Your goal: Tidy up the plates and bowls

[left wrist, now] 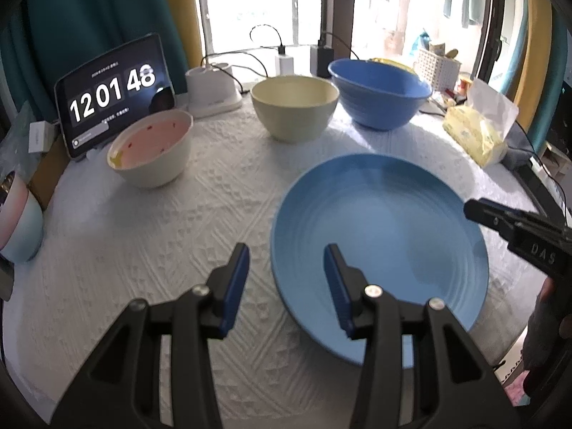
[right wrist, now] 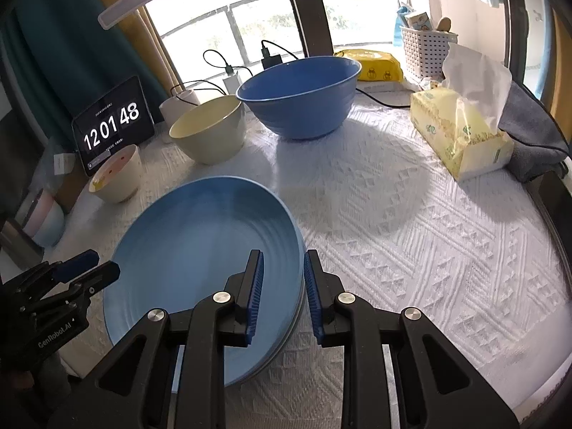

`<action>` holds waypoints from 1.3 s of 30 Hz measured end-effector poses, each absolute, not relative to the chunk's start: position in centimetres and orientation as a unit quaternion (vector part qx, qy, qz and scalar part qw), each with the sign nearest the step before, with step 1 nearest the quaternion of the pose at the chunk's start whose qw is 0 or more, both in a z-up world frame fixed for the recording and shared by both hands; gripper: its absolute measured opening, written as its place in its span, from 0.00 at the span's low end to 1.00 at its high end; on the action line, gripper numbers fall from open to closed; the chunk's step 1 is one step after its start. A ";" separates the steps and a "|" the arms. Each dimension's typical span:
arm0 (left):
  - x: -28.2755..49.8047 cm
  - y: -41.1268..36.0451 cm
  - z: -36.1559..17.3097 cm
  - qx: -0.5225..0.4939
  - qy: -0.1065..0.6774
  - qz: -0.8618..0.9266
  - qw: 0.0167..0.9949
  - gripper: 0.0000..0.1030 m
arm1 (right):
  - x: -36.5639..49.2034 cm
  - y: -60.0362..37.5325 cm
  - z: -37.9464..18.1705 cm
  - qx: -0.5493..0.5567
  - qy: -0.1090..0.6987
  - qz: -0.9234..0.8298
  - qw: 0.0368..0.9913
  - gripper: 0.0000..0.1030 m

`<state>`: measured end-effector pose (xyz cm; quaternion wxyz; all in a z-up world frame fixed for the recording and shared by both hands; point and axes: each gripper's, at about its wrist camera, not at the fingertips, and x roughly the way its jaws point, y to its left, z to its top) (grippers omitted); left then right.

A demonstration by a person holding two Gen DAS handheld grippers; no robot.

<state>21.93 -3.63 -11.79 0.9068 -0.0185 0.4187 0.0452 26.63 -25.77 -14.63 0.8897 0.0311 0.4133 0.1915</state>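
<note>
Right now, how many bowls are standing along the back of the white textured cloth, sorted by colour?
Large deep-blue round bowl: 1
Pale cream round bowl: 1
White round bowl with a pink inside: 1
Total: 3
Not counted: the light blue round plate in front.

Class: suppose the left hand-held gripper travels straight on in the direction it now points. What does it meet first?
Most likely the white textured tablecloth, just beside the left rim of the light blue plate. The left hand-held gripper points downward at bare cloth; its right finger overlaps the plate's edge, so depth leaves some doubt.
</note>
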 end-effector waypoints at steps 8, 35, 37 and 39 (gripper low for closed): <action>23.4 -4.0 -10.5 -0.020 0.401 0.038 0.915 0.44 | 27.5 -26.0 -14.1 0.032 0.403 0.194 0.894 0.24; 28.3 -6.9 -5.3 -0.013 0.328 -0.025 0.944 0.45 | 30.9 -27.9 -10.2 0.028 0.343 0.186 0.920 0.49; 28.8 -7.2 -5.2 -0.013 0.328 -0.029 0.944 0.46 | 31.3 -28.0 -9.8 0.027 0.337 0.183 0.923 0.49; 29.2 -7.6 -5.0 -0.014 0.326 -0.034 0.945 0.47 | 31.8 -28.1 -9.4 0.028 0.333 0.183 0.925 0.49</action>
